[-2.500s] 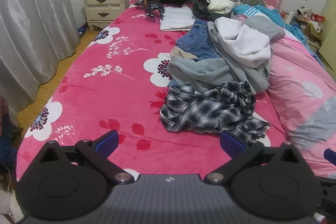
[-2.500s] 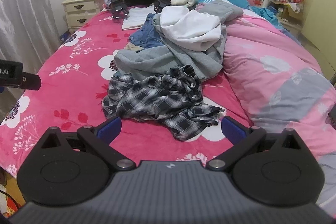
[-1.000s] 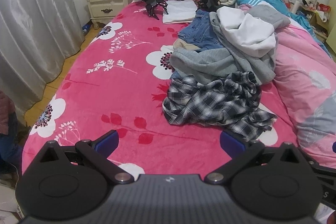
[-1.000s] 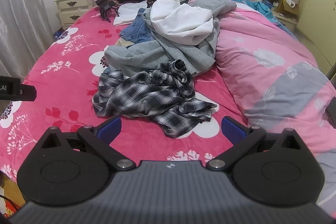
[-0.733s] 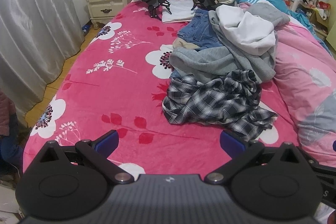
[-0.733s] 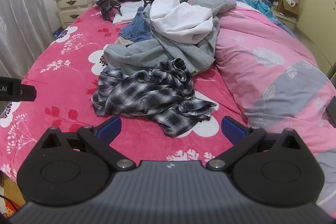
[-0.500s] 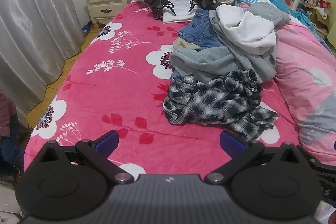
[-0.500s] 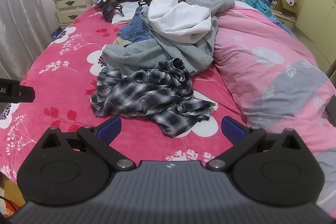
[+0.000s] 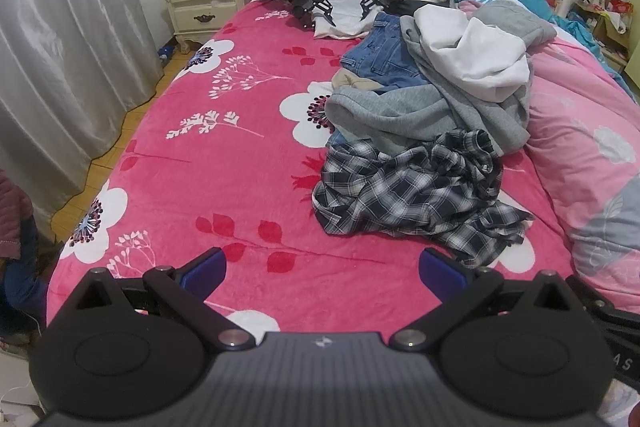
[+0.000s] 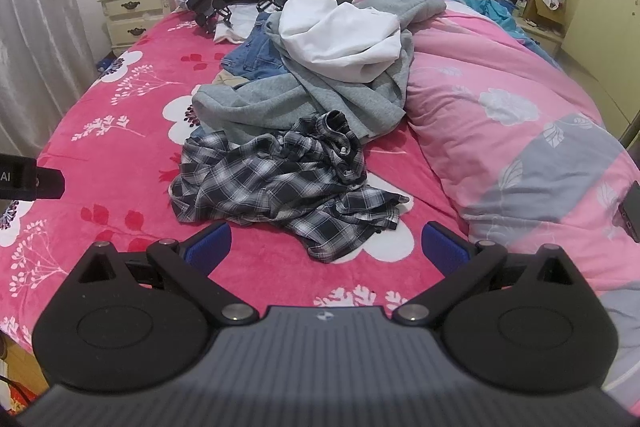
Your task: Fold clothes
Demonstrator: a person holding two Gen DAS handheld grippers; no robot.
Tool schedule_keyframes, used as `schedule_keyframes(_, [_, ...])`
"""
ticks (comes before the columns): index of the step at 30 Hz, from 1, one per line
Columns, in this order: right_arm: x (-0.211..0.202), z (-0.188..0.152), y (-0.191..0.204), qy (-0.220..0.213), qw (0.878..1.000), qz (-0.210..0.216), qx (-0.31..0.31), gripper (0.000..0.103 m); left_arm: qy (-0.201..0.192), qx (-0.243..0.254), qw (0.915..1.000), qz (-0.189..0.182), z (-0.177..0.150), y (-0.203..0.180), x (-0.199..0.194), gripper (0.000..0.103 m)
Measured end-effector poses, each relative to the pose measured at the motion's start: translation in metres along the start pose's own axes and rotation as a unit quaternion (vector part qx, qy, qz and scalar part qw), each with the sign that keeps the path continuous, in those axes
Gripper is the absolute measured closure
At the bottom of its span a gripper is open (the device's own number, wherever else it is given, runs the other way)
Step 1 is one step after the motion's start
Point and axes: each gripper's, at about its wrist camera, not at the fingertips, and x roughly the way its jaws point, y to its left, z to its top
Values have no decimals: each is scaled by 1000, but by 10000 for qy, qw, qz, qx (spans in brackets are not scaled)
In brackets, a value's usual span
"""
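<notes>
— What is seen nearest on the bed?
— A crumpled black-and-white plaid flannel shirt (image 9: 412,195) (image 10: 280,187).
— And farther back?
— A grey fleece sweatshirt (image 9: 404,111), a white garment (image 9: 480,59) heaped on top, blue denim jeans (image 9: 380,55) at the left.

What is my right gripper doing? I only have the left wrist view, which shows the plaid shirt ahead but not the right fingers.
Observer: The right gripper is open and holds nothing. The plaid shirt lies just ahead of it, with the near hem between the lines of its two fingers.
Operator: And where does my left gripper sit relative to the shirt?
Observer: In the right wrist view, the body of the left gripper shows at the far left edge. It is off to the left of the shirt, over the red blanket, and not touching the shirt.
</notes>
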Motion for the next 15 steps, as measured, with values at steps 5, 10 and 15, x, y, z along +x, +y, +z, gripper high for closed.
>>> schedule_keyframes(5, [1,1,0,1,10000,-16,4,1,18,-19,10000,9,1,0,1,0])
schedule_keyframes(10, [1,3,0,-13,10000,-65,18,1,39,-12,10000,3,2,1,3,0])
schedule_keyframes(15, [1,4,1,-15,9999,-132,47,1,83,6,10000,-32,5,4,7,0])
